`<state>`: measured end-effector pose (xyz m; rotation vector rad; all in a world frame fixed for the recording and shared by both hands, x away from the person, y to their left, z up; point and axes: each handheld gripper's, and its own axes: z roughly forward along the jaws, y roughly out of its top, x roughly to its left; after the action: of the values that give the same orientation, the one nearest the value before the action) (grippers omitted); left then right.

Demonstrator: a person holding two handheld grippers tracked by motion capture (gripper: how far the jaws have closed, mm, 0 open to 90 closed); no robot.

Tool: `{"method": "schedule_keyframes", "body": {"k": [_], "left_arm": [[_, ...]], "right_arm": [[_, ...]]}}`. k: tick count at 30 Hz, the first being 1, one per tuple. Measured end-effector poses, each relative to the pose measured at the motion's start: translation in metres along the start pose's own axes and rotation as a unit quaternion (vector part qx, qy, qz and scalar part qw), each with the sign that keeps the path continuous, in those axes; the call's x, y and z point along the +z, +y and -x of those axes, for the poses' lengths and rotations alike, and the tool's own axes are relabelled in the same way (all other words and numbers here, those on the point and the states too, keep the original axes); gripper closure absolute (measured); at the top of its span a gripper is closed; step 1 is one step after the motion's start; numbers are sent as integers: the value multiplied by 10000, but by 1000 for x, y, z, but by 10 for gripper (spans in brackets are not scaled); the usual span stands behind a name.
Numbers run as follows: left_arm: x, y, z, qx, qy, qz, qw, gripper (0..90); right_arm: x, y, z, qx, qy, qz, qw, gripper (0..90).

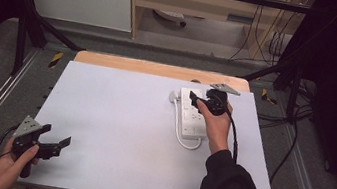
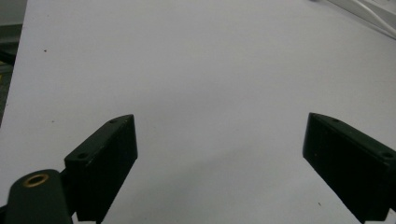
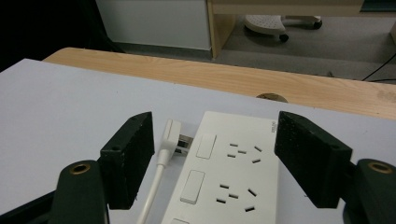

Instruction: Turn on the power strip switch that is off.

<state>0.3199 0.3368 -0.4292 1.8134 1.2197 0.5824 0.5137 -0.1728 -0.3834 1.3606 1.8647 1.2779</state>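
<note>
Black jaws of the right claw (image 3: 214, 158) stand wide apart, released and grasping nothing, poised just above the far end of the white power strip (image 3: 233, 172). Between those jaws lie the strip's switches and sockets; its white plug (image 3: 170, 137) sits just beside the strip's edge, close to the claw's left jaw, with the cord (image 3: 152, 191) running back under that jaw. Judging from this, the step in hand is a reach for the plug or the strip. To do it well, the claw should shift toward the plug, straddle its body squarely and clench only once both jaws flank it, so the cord is not pinched. Well apart, the left claw (image 1: 55, 146) rests released over bare white worktop (image 2: 196, 65), its jaws spread.
</note>
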Motion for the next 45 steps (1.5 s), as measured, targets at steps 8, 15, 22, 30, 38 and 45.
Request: {"method": "schedule_keyframes", "body": {"k": [8, 15, 22, 30, 38, 45], "left_arm": [[0, 0, 0, 5, 0, -5, 10000, 102], [0, 0, 0, -3, -6, -6, 10000, 102], [0, 0, 0, 2, -10, -1, 10000, 102], [0, 0, 0, 14, -9, -16, 10000, 102], [0, 0, 1, 21, -11, -21, 10000, 102], [0, 0, 1, 25, -17, -33, 10000, 102]], "right_arm": [[7, -2, -2, 5, 6, -76, 10000, 309], [14, 1, -12, -156, 35, -142, 9998, 393], [18, 1, -16, -238, 73, -155, 9996, 465], [21, 0, -19, -248, 94, -175, 9995, 540], [24, -3, -22, -303, 183, -208, 9992, 654], [26, -8, -25, -404, 230, -259, 9986, 717]]}}
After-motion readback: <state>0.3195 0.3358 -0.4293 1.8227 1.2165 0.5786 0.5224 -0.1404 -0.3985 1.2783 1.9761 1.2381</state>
